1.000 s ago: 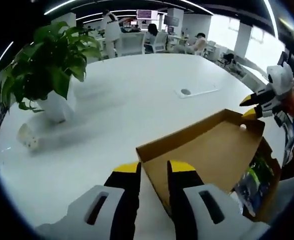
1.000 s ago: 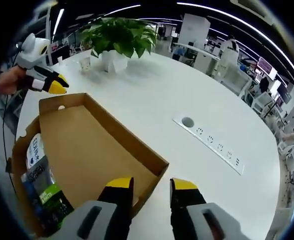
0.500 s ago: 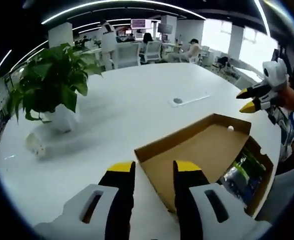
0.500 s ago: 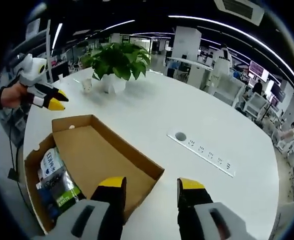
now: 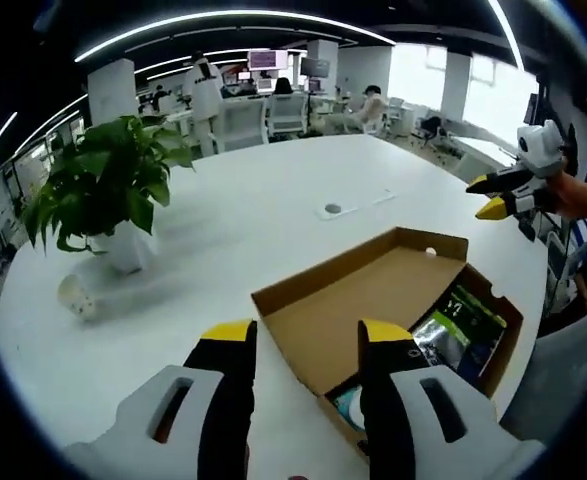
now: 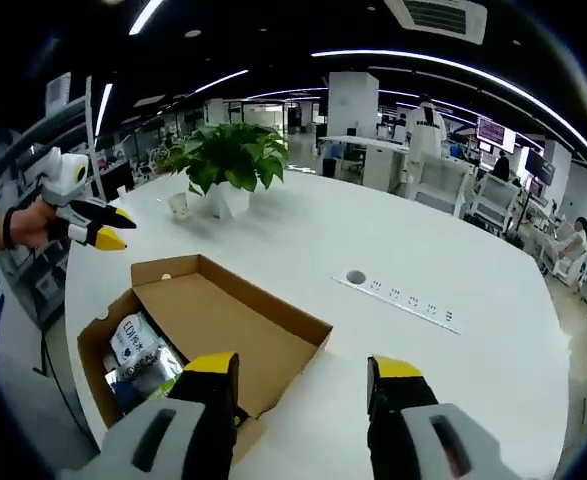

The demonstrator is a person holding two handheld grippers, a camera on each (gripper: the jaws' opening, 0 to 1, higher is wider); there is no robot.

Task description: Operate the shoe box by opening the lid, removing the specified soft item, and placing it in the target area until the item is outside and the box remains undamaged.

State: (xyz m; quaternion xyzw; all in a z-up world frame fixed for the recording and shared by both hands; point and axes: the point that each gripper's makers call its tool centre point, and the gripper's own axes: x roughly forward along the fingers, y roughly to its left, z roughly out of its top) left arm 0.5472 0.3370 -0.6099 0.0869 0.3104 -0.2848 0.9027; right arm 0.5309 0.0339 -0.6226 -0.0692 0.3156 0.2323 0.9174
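now the shoe box sits on the white table with its lid thrown back flat, and the soft packet lies inside, glossy and crinkly. both the left gripper and right gripper hover above the box, jaws parted, holding nothing. best to come down on the packet's middle, pinch gently, and keep clear of the thin brown cardboard walls

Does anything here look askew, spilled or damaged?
Little stands out. The shoe box lies open on the white table, cardboard apparently intact, packets inside. Only a small cup beside the potted plant seems tipped over.
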